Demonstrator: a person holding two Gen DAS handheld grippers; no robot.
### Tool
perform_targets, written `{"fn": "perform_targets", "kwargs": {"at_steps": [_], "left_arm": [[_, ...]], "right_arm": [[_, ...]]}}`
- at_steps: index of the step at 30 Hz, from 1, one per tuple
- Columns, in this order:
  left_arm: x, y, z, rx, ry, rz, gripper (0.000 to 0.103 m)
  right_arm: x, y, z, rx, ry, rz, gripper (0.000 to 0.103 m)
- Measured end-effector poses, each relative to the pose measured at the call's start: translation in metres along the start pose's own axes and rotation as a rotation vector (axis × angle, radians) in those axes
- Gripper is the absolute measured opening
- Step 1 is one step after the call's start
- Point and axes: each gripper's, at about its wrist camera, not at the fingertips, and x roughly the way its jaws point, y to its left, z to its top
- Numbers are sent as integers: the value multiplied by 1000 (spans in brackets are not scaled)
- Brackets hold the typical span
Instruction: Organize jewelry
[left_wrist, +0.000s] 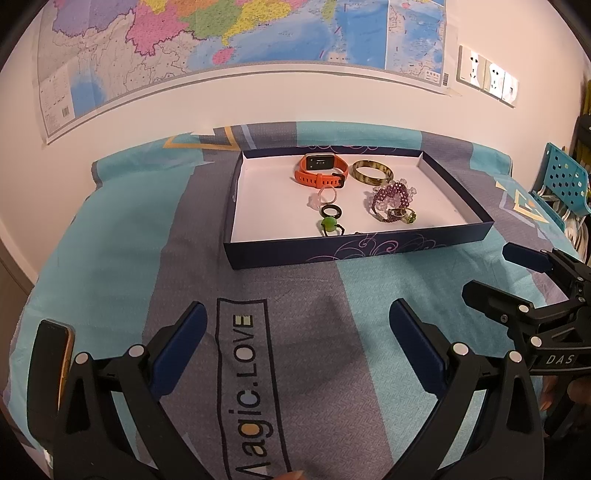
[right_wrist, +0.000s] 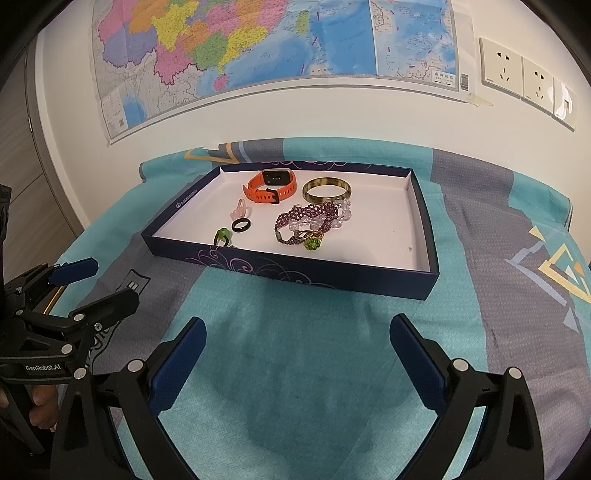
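A shallow dark blue box (left_wrist: 332, 251) (right_wrist: 295, 271) with a white floor sits on the bed. Inside lie an orange watch (left_wrist: 320, 170) (right_wrist: 271, 186), a brown bangle (left_wrist: 372, 170) (right_wrist: 327, 189), a purple bead bracelet (left_wrist: 391, 195) (right_wrist: 306, 218), a black ring (left_wrist: 331, 211) (right_wrist: 241, 225), a green bead ring (left_wrist: 328, 224) (right_wrist: 222, 235), a pink ring (left_wrist: 321, 196) (right_wrist: 240, 210) and a green-stone ring (left_wrist: 404, 216) (right_wrist: 312, 242). My left gripper (left_wrist: 298, 325) (right_wrist: 103, 280) and right gripper (right_wrist: 297, 334) (left_wrist: 491, 269) hover open and empty in front of the box.
A teal and grey bedsheet (left_wrist: 303, 332) covers the bed. A phone (left_wrist: 55, 354) lies at the left edge. A map (left_wrist: 221, 37) and wall sockets (right_wrist: 524, 77) hang behind. A blue perforated chair (left_wrist: 561, 181) stands at the right. Part of a hand (right_wrist: 40, 402) holds the left gripper.
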Motion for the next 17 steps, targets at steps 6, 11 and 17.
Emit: {"fn": "perform_targets", "kwargs": {"at_steps": [6, 11, 17], "left_arm": [[-2, 0, 0, 4, -22, -1, 97], [2, 1, 1, -6, -7, -8, 97], [10, 7, -2, -20, 36, -22, 97]], "right_arm": [[0, 0, 0, 0, 2, 0, 96], [1, -2, -1, 1, 2, -3, 96], [3, -15, -4, 0, 33, -26, 96]]}}
